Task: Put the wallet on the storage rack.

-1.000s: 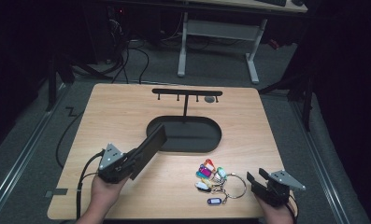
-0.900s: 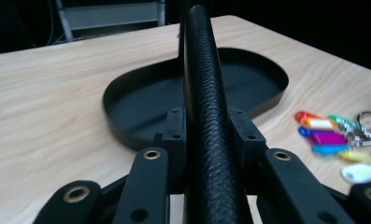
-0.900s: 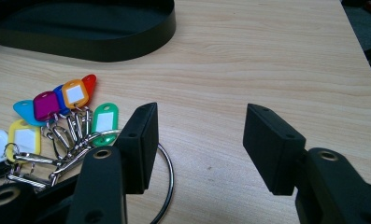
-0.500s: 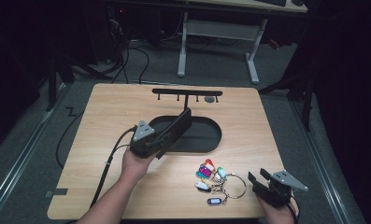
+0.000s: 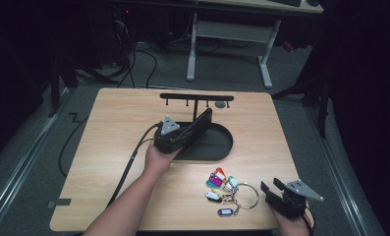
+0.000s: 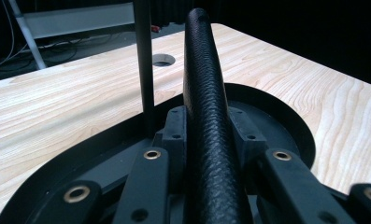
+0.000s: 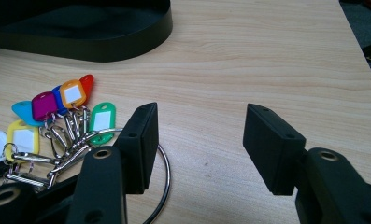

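Left gripper view: the left gripper [image 6: 206, 154] is clamped on a black textured case [image 6: 204, 93], a long slim item that runs straight out from between the jaws. In the high view the left gripper [image 5: 185, 135] holds the case [image 5: 198, 125] over the left part of the black tray [image 5: 217, 147], the oval base of a stand. The case's long axis points up and away from the hand, toward the post [image 5: 196, 109] that rises from the far edge of the tray. In the left gripper view the post [image 6: 146, 70] stands just left of the case tip, apart from it.

The hook bar [image 5: 196, 97] crosses the top of the post, beyond the tray. A grommet hole [image 5: 221, 104] sits in the table [image 5: 109, 147] just behind the tray.

The right gripper [image 5: 277, 192] rests at the near right corner of the table, well apart from the tray, with its jaws apart and nothing between them. The key ring [image 5: 229, 189] with coloured tags lies between the tray and the right gripper, just left of its jaws. In the right gripper view the ring [image 7: 162, 172] passes under the left jaw, and the tags [image 7: 61, 107] fan out to the left.

Judgement: the left hand is the nearer to the tray, and the next move likely turns on laying the case down along the tray's long axis, clear of the post.
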